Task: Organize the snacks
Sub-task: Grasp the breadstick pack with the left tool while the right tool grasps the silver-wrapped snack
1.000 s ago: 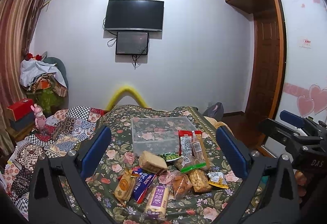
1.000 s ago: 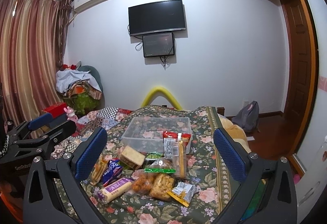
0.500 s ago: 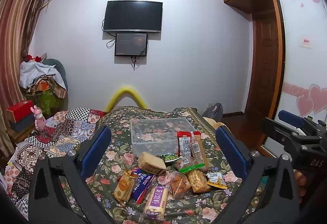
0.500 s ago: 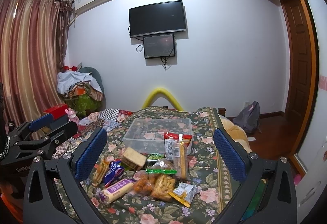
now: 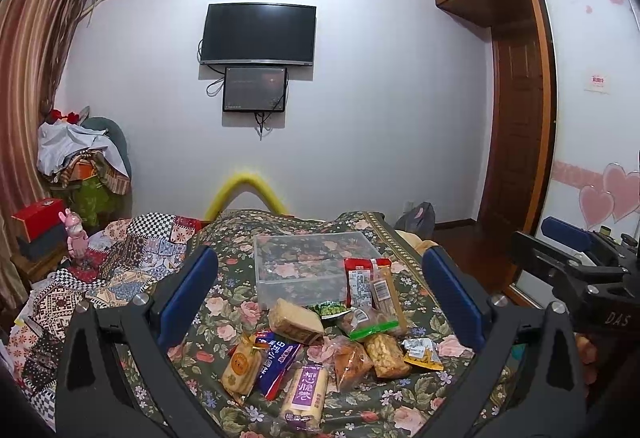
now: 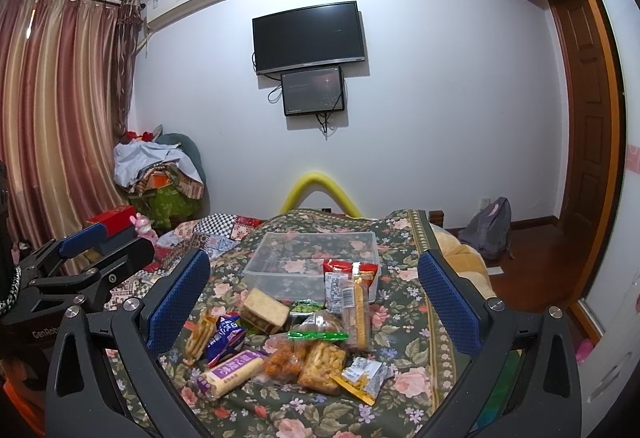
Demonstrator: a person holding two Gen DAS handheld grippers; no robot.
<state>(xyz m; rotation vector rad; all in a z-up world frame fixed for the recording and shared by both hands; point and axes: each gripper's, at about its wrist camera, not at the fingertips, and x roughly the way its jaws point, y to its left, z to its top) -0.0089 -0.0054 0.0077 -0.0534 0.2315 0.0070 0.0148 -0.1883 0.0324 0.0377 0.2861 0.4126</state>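
Left gripper [image 5: 320, 294]: I hold it wide open, empty.
Right gripper [image 6: 314, 292]: also spread, empty.
Snack pile [image 5: 332, 338]: on the bedspread, ahead and below both, just before the clear box [image 5: 312, 262].
Purple packet [image 6: 230, 368]: nearest; long axis slants leftward toward me, likelier my left's reach.

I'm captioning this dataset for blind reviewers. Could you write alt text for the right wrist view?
A pile of packaged snacks lies on a floral bedspread in front of an empty clear plastic bin, framed by the open right gripper with its blue-padded fingers. The left gripper, also open, shows at the left edge; a television hangs on the far wall.
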